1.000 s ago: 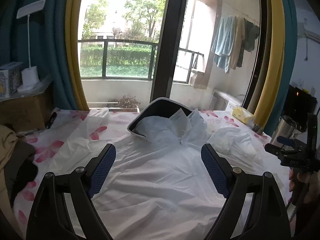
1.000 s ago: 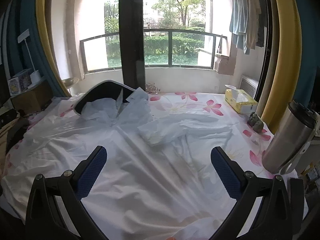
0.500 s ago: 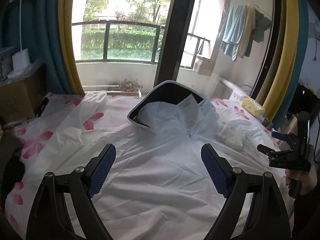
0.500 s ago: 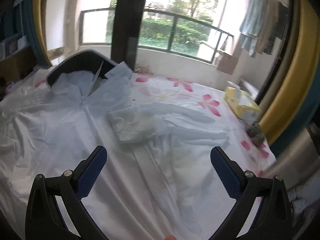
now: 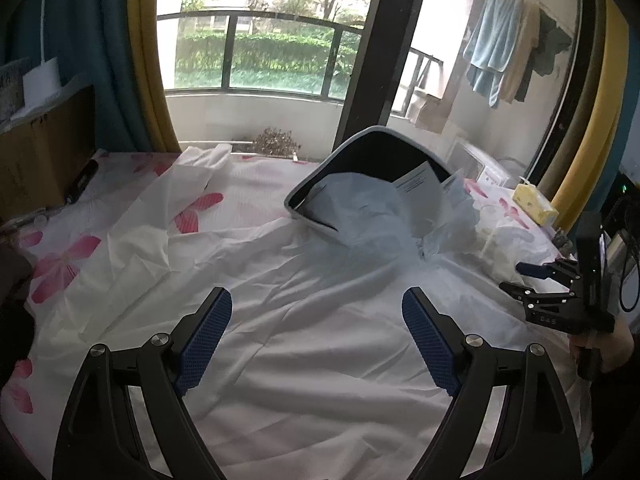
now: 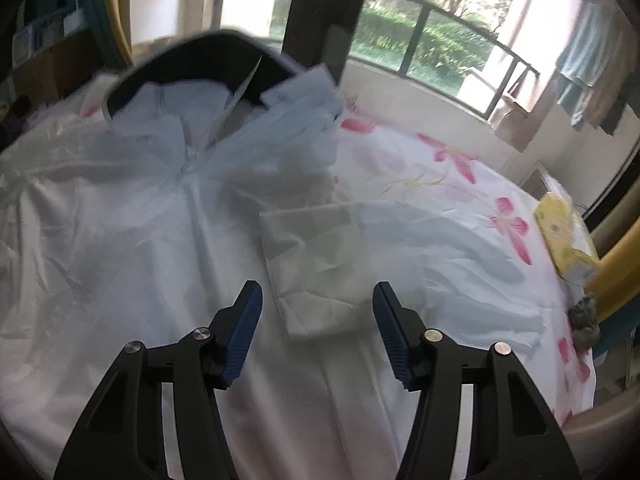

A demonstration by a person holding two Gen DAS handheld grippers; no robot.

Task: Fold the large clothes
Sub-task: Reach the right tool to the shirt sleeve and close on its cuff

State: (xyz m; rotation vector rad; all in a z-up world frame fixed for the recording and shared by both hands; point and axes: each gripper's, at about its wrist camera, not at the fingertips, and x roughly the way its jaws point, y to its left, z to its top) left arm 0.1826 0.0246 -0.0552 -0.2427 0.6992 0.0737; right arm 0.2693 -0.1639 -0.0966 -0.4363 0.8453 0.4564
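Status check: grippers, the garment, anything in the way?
Left gripper open, empty. Right gripper jaws closing, nothing gripped. White garment spread flat, sleeve cuff folded in. Nothing blocking.

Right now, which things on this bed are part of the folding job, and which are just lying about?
Part of the job:
- white garment, spread flat
- its folded sleeve
- left hand-held gripper, open
- right hand-held gripper, jaws closing, nothing between them

Just lying about:
- yellow tissue box
- flowered bedsheet
- towels on the balcony
- cardboard box
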